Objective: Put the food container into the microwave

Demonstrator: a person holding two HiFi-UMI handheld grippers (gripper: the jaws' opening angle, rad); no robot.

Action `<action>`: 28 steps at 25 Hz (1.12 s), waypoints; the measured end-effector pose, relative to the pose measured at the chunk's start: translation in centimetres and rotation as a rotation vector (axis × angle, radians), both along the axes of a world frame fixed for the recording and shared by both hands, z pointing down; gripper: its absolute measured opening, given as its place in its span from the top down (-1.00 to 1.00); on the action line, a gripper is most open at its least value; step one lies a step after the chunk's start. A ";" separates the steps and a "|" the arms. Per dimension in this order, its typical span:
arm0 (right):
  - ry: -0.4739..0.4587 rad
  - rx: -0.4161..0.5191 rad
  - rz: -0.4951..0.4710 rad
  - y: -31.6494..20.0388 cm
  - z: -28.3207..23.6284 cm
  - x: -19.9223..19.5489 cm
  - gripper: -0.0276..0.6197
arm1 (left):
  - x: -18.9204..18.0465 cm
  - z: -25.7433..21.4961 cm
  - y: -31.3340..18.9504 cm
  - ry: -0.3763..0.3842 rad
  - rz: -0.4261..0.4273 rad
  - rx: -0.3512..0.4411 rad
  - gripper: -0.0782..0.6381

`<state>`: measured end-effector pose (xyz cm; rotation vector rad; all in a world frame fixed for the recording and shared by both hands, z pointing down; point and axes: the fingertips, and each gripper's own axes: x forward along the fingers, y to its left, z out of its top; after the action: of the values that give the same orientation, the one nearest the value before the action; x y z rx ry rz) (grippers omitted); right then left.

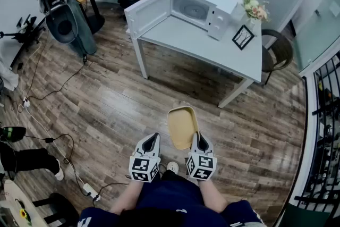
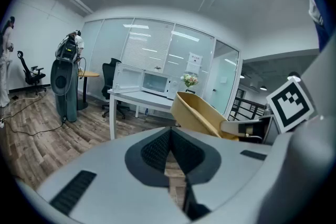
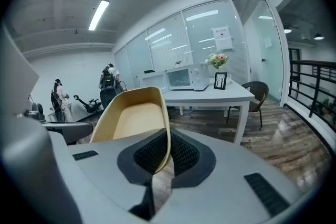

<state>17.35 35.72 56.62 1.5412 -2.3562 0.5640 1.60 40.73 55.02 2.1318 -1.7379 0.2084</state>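
Down by the person's knees, the right gripper [image 3: 167,153] was clamped on the container [image 3: 131,118], with the thin side wall pinched between the pads. The tan container stuck out ahead of that gripper, tilted, held in the air over the wooden floor [image 1: 117,98]. Just beside it, the left gripper [image 2: 169,153] had its jaws pressed together with nothing between them, and it was not touching the container.

Further out and well apart from the container stood the white table [image 1: 212,53]. On it sat the microwave [image 1: 197,8], its door [image 1: 149,10] swung wide to the left and the cavity facing the person. Something small, perhaps a pot, sat on top of it, too tiny to tell. Right of the microwave were flowers [image 1: 254,7] and a black frame [image 1: 243,37]. A chair [image 1: 280,50] stood at the table's right end.
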 end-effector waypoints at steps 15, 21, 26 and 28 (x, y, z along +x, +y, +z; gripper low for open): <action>-0.046 0.037 0.035 -0.2 -2.2 -0.4 0.82 | -0.7 -2.2 -0.5 0.022 -0.001 0.063 0.77; -0.038 0.044 0.051 -0.2 -2.3 1.0 0.82 | 0.8 -2.9 -0.3 0.103 0.042 0.088 -0.13; -0.037 0.047 0.042 0.0 -1.8 2.3 0.81 | 2.6 -3.2 0.3 0.085 0.067 0.120 -0.42; -0.037 0.049 0.036 0.1 -1.8 2.9 0.81 | 3.4 -3.1 0.6 0.077 0.071 0.117 -0.42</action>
<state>20.29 35.83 54.84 1.6107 -2.3907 0.5519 5.04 41.31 51.93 2.2550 -1.6704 0.0441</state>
